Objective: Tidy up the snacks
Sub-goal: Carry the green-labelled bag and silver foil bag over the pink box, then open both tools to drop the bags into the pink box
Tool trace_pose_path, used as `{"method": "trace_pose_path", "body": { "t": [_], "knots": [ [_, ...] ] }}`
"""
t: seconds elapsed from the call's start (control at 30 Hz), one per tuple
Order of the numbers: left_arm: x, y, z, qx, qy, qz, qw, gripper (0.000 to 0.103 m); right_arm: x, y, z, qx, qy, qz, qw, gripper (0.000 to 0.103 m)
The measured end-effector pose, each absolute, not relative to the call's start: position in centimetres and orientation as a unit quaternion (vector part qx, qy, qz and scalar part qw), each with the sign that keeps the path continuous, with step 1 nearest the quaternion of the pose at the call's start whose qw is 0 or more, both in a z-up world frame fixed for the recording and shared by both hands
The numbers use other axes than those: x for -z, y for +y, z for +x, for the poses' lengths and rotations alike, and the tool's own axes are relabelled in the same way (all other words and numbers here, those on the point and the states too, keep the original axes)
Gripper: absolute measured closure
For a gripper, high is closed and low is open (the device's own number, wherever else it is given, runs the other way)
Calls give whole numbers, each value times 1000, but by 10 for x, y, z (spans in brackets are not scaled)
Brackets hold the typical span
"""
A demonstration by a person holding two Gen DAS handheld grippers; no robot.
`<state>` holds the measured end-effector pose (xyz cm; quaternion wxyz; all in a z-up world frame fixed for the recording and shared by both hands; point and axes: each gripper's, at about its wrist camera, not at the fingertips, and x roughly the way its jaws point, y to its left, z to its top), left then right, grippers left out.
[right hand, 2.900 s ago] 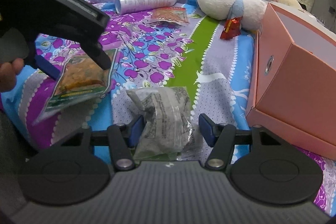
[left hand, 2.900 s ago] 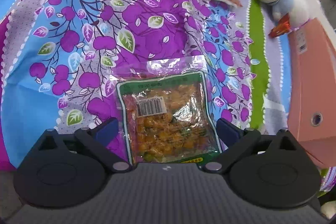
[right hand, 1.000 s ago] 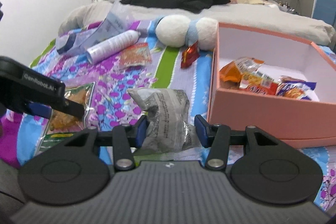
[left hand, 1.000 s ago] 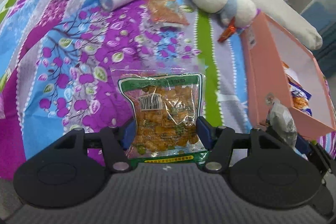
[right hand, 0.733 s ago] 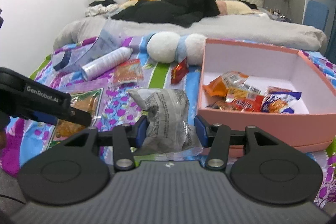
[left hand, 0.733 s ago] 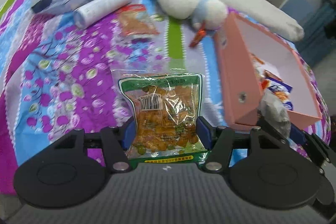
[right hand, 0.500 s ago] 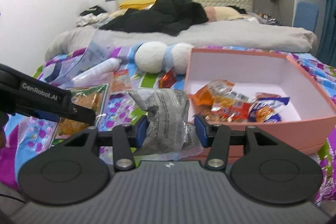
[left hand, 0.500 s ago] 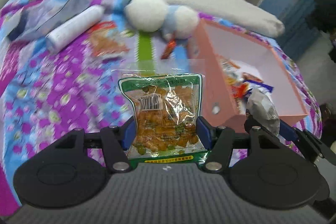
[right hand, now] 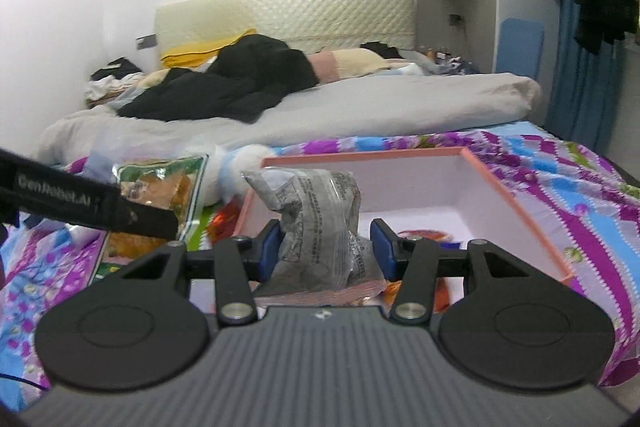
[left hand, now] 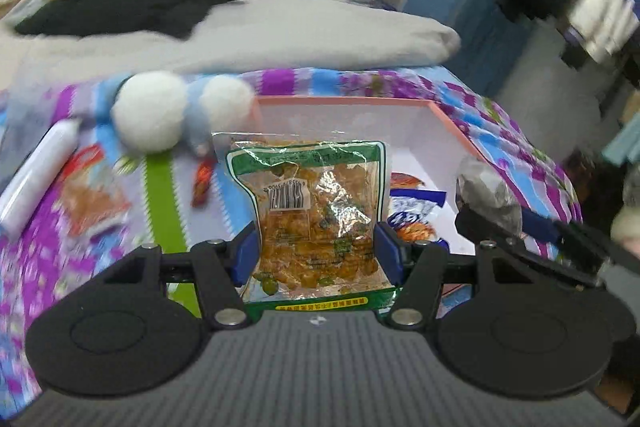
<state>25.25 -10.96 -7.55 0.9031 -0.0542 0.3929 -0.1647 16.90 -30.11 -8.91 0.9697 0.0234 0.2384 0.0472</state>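
Note:
My left gripper (left hand: 316,253) is shut on a green-edged clear snack bag (left hand: 312,211) of orange pieces, held up in front of the pink box (left hand: 452,125). My right gripper (right hand: 324,247) is shut on a grey crumpled snack bag (right hand: 316,223) above the near edge of the pink box (right hand: 516,203). Several snack packs (left hand: 412,211) lie inside the box. From the left wrist view the right gripper and its grey bag (left hand: 486,189) sit at the right. From the right wrist view the left gripper's arm (right hand: 88,207) and its snack bag (right hand: 168,187) are at the left.
On the flowered bedspread (left hand: 52,255) lie a white tube (left hand: 36,179), an orange snack pack (left hand: 94,199), a small red pack (left hand: 202,179) and a white and blue plush toy (left hand: 176,111). A grey duvet (right hand: 360,107) and black clothes (right hand: 240,79) lie behind.
Both grippers rose and swung right toward the pink box, each still gripping its bag. The box, earlier at the right, now sits straight ahead behind both bags.

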Motion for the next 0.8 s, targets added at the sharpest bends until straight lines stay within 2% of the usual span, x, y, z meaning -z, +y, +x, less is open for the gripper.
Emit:
{"method": "trace_pose_path", "body": {
  "t": [0.3,0.67,0.73,0.8],
  "knots": [
    [76,-150,304,172,408,-34,896,37,85,-344,212,-30,261,45,964,51],
    [119,-175,354,182,461,-50,867,36,132,-354,266,-38,341,47,938,48],
    [126,-176,360,177,466,-43,866,29,139,-353,268,-38,349,47,935,49],
    [130,-173,363,174,462,-53,868,21,141,-352,266,-47,348,48,935,45]
  ]
}}
